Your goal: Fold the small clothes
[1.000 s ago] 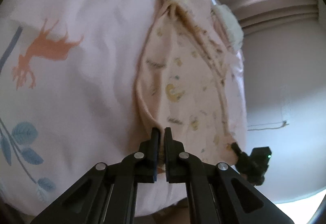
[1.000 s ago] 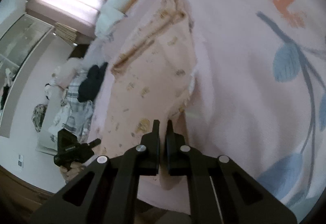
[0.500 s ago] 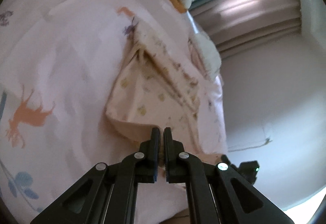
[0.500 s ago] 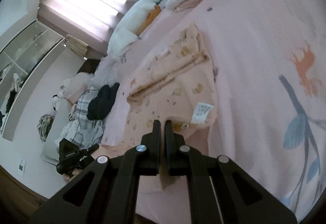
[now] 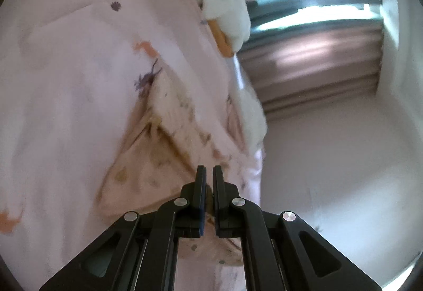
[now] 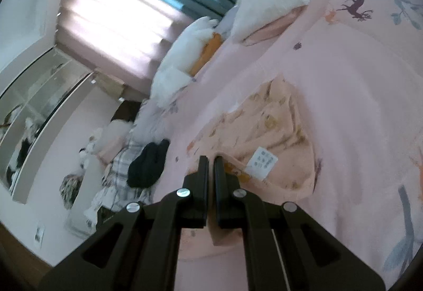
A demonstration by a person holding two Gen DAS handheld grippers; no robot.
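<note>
Seen only from the right wrist: a white care label (image 6: pixel 262 162) on the peach printed garment (image 6: pixel 267 137), a black piece of clothing (image 6: pixel 148 165) on a plaid heap (image 6: pixel 120 174) at the far bed edge, a mirrored wardrobe (image 6: pixel 31 116), two white pillows (image 6: pixel 267 8). Seen only from the left wrist: the garment's (image 5: pixel 148 158) other side, with a raised fold and a dark seam line running toward the fingers, a bare wall (image 5: pixel 338 158) beyond the bed edge, and a white pillow with an orange edge (image 5: pixel 224 10). In both: the pink bedspread (image 5: pixel 66 105) printed with deer, and the window blinds (image 5: pixel 312 58).

Both tilted somewhat downward over the bed, side by side along the garment's near edge; no person's hand in view. Some motion blur in the left view.

Left hand-held gripper (image 5: pixel 206 180): clenched, fingers almost together, peach cloth pinched in the narrow slit between them. Right hand-held gripper (image 6: pixel 210 169): likewise clenched on the garment's near hem, cloth hanging below the fingers, label just beside the right finger.

Garment lying on the bedspread near the bed's edge, near edge lifted by both grips, far part flat on the bed.
</note>
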